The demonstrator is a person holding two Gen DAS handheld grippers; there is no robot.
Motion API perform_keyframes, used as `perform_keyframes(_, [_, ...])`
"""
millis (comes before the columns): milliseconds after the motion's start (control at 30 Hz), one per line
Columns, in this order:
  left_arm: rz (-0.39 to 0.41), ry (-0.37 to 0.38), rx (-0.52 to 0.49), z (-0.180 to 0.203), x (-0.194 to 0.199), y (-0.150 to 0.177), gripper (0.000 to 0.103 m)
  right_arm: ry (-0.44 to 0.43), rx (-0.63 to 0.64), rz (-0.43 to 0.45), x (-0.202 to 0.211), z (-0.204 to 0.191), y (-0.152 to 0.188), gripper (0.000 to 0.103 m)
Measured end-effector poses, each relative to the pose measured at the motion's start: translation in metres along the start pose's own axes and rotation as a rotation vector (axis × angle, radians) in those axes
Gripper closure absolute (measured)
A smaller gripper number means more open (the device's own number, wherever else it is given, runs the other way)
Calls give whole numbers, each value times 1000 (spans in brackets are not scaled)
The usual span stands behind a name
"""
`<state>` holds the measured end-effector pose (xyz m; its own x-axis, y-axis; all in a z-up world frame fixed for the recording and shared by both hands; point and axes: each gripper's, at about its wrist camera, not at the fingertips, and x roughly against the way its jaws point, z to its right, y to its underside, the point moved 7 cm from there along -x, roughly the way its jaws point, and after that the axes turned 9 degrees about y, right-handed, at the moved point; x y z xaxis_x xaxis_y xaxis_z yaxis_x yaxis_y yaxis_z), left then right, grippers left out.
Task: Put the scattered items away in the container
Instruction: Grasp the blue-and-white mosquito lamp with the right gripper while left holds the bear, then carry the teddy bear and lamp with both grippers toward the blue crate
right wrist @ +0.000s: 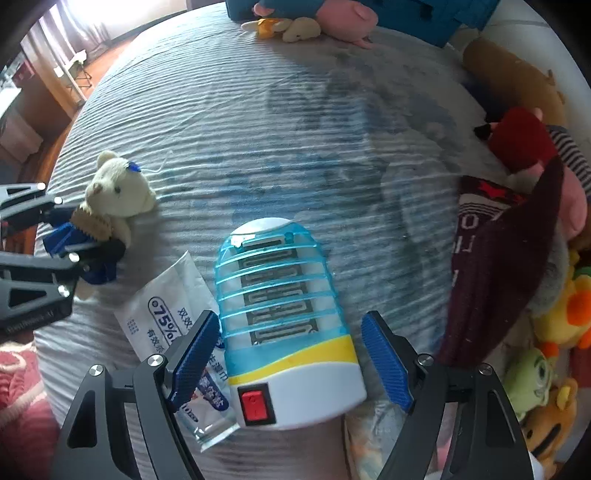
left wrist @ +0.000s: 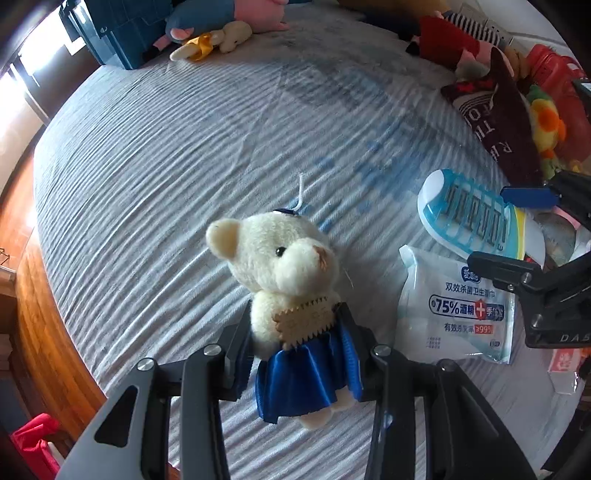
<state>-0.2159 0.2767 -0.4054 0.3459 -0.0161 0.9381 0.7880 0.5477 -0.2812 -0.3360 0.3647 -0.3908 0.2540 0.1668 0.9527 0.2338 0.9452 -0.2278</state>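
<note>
- Right up close on the left wrist cam, the left gripper [left wrist: 297, 354] is clamped on the little cream teddy bear [left wrist: 284, 266], both fingers pressed into its blue satin skirt at the waist. Bear's on the striped grey bedsheet [left wrist: 166, 155], head pointing away from the camera.
- Same deal from the right wrist cam: the right gripper [right wrist: 291, 360] is spread wide around the blue and white bug zapper lamp [right wrist: 284, 314]. Left blue pad [right wrist: 194, 356] sits just beside the lamp body, maybe touching, can't tell; the right pad is clearly off it. So nothing gripped there.
- The lamp lies flat with its red switch end toward the camera, partly overlapping a pack of 75% alcohol wipes [right wrist: 162, 314], which sits between the lamp and the bear.
- Off to the right side there's a dark maroon knit hat [right wrist: 502, 266] and a pile of plush toys, including a yellow and orange one [right wrist: 569, 314] and a green one [right wrist: 528, 380].
- Way at the far edge of the bed, the dark blue container [left wrist: 122, 33] sits with a blue and pink plush [left wrist: 221, 18] and a small cream bunny [left wrist: 221, 38] right next to it, well apart from both grippers.
</note>
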Motion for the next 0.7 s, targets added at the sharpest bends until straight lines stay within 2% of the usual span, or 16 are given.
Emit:
perform_keyframes(267, [-4,-22,14,3,-3,6,63,-48,-9,-31,-13,0,1,23])
perform_keyframes(300, [-5,-25,15,3,-4,6,63,-50,-10,-36,-14,0,2,24])
perform_keyframes(333, [-5,-25,17,3,-3,7,63,-54,-10,-35,-14,-2,2,31])
perform_keyframes(433, [-1,-21,22,4,1,9,64,-43,-23,-29,-12,-4,4,32])
perform_keyframes(700, [70,-53,5,6,33,1,64,-13,-127,51,20,4,1,32])
